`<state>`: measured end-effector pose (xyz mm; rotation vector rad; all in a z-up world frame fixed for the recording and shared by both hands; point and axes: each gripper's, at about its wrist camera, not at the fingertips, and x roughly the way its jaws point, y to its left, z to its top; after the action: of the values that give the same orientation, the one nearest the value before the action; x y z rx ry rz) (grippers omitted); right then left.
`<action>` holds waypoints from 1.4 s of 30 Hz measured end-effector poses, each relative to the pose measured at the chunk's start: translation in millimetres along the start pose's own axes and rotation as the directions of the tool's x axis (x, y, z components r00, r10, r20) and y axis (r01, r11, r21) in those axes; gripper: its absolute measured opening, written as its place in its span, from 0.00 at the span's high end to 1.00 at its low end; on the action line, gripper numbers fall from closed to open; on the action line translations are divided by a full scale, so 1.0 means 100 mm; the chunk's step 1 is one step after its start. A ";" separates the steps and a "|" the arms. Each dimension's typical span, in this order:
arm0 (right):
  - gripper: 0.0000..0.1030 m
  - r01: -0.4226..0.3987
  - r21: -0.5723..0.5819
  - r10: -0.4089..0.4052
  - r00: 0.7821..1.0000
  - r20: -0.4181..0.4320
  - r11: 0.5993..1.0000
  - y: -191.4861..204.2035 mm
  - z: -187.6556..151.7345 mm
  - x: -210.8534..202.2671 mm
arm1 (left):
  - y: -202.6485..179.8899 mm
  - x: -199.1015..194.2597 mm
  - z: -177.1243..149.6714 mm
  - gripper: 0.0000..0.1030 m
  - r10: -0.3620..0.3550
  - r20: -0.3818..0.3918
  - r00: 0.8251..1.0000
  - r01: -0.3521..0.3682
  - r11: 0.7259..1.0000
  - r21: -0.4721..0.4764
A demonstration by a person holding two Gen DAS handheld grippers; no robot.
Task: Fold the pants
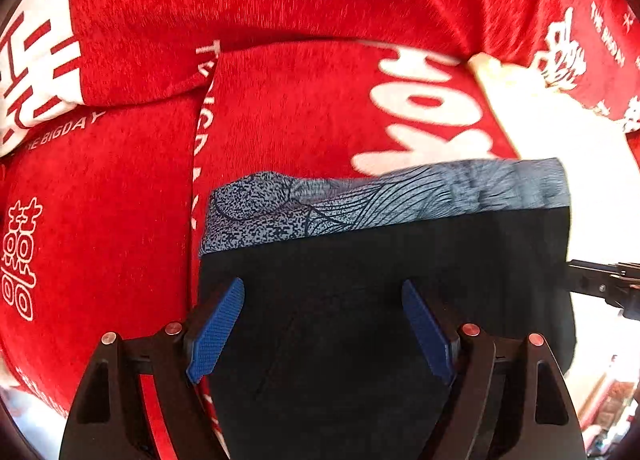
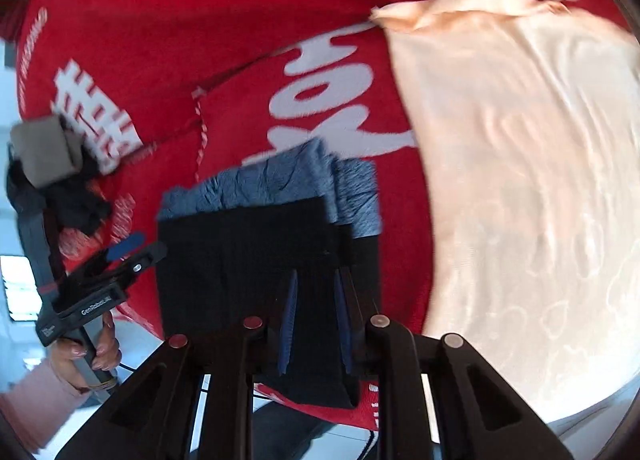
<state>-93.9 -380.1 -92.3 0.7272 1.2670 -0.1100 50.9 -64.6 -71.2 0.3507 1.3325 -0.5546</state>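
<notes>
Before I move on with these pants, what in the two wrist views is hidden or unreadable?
- Left wrist view: near end of the black pants is hidden behind the open left gripper.
- Right wrist view: the right gripper has narrow jaws; actual grip unclear.
- Both views: patterned waistband motion-blurred.
- Peach cloth runs off frame.

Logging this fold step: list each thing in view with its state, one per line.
Pants: folded into a dark stack, patterned blue waistband on top.
Left gripper: open, over the pants.
Right gripper: nearly closed, pinching the pants' edge.
Red blanket: spread, creased.
Peach cloth: lying flat.
</notes>
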 end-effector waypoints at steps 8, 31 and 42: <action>0.79 0.072 0.014 -0.071 0.997 -0.025 0.997 -0.11 0.01 0.43 | 0.00 0.02 0.01 0.12 0.030 -0.006 1.000 -0.030 1.000 0.001; 0.32 0.198 0.016 -0.192 0.966 -0.173 0.980 0.18 -0.68 0.06 | -0.34 -0.74 -0.72 0.12 0.079 -0.182 0.980 -0.049 0.985 0.164; 0.22 0.205 -0.042 -0.209 0.966 -0.155 0.978 0.56 -0.93 -0.28 | -0.49 -1.10 -0.81 0.12 0.075 -0.171 0.982 -0.042 0.982 0.187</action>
<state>-154.7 -294.4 -52.9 0.5883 1.4930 -0.2088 -57.6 -40.9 22.4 0.6001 1.4413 -0.6082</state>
